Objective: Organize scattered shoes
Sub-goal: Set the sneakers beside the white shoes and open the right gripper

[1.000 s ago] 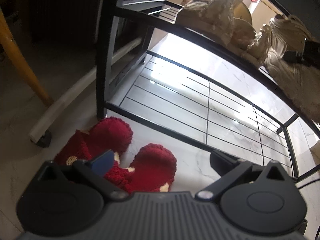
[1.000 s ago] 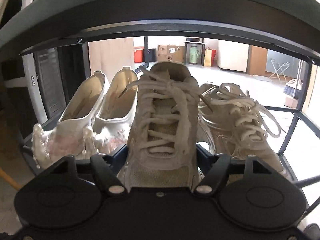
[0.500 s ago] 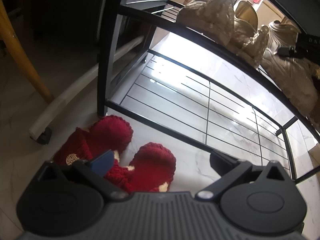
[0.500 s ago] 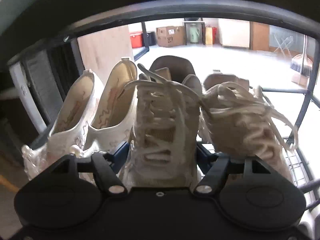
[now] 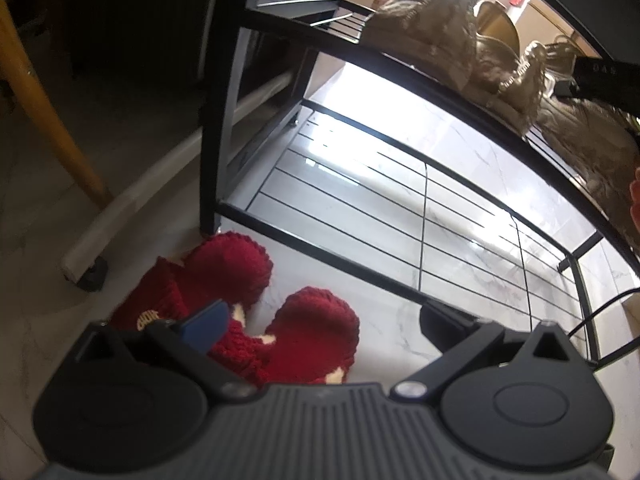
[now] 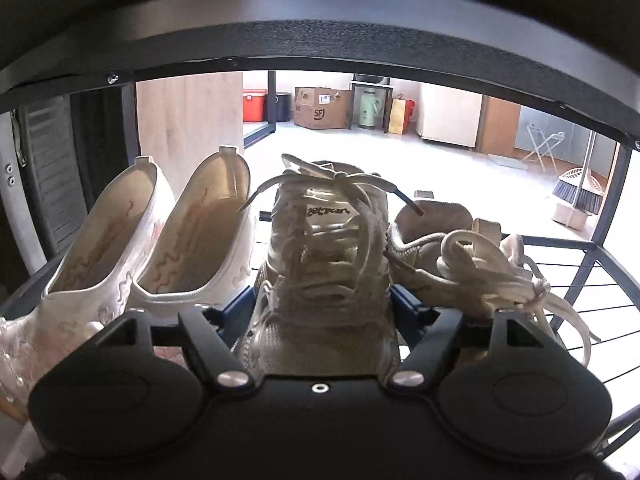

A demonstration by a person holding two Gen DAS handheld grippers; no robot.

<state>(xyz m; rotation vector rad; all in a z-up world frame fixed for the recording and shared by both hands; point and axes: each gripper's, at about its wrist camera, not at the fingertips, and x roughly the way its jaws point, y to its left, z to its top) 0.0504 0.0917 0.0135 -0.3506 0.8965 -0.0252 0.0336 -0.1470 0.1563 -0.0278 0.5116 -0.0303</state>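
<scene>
Lace-up sneaker (image 6: 324, 280): parked on the shoe rack (image 6: 320, 40), on the shelf above the bottom one, under the rack's top bar. Toe at the rack's front edge, heel toward the rack's back, so long axis straight away from the tongs. Sits between the fingers of the right gripper (image 6: 320, 308), whose jaws have just been opening. Blue pads now flank the toe on either side and look to be off it rather than pressing. Released, by the look of it, and standing on its own sole.

Probably calls for a straight pull back along that same axis, out through the rack's front. Any sideways drift would risk knocking the neighbours.

Counted on that shelf: two lace-up sneakers, the second (image 6: 440, 256) toward the rack's right post, just beside the first, laces spilling over the wire. Also two white slip-ons (image 6: 108, 248) (image 6: 200, 232) toward the rack's left post, side by side, openings facing up.

Counted off the rack: two red knitted slippers (image 5: 228, 268) (image 5: 312, 340) on the floor at the foot of the rack's front left post, toes toward the bottom wire shelf (image 5: 424, 216), slightly splayed. Likely next to go.

Left gripper (image 5: 320, 318): hangs above those slippers, jaws spread wide, nothing between them. Clearly the nearer hand for that pair.
</scene>
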